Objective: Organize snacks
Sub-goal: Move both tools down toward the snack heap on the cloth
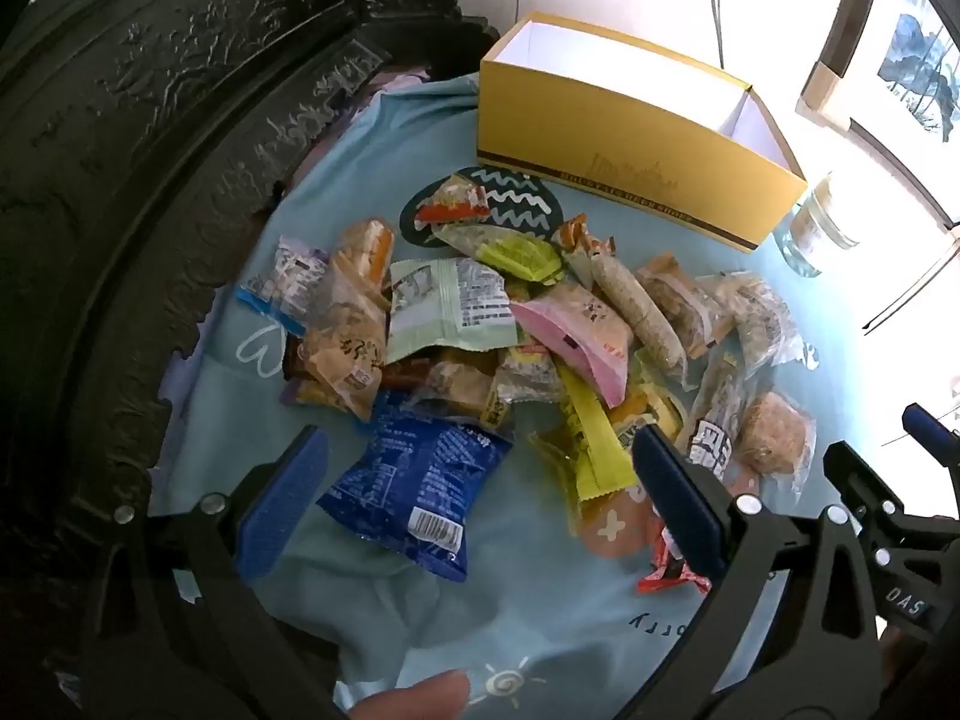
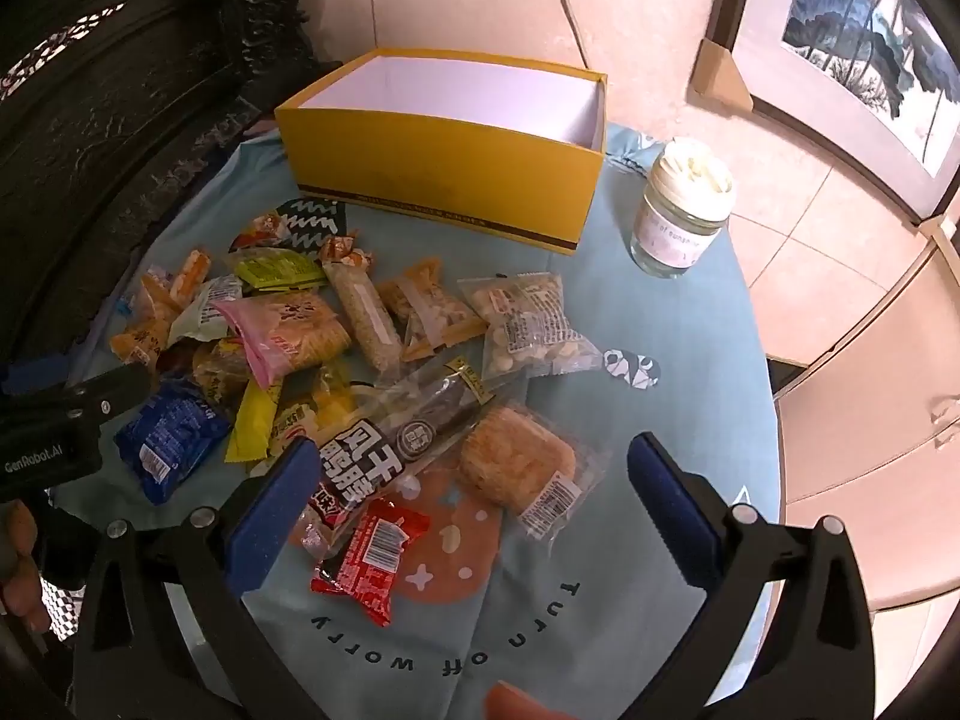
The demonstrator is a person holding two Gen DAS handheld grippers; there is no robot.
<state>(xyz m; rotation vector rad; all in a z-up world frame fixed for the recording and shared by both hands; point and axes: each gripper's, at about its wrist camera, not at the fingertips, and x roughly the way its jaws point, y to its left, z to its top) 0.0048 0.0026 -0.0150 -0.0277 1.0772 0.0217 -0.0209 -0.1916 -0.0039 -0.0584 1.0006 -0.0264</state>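
While the snacks lie heaped in a loose pile [image 2: 336,354] on the table [image 2: 678,372], which a pale blue printed cloth covers, both tools hang above its near edge with nothing in them. The left gripper [image 1: 480,504] has its jaws spread wide over the blue packet [image 1: 414,492], and the right gripper [image 2: 474,516] stands just as wide over the red packet [image 2: 372,558] and the clear-wrapped pastry [image 2: 522,468]. Neither pad touches a wrapper. The yellow box [image 2: 444,192] sits open at the far side of the pile, its white inside bare as far as the views show, which suggests it is meant to receive the snacks and that sorting has not begun. A lidded glass jar [image 2: 681,222] stands apart to the right of the box. Both tools tilt steeply downward, probably to reach the nearest packets first, since these lie free of the heap.
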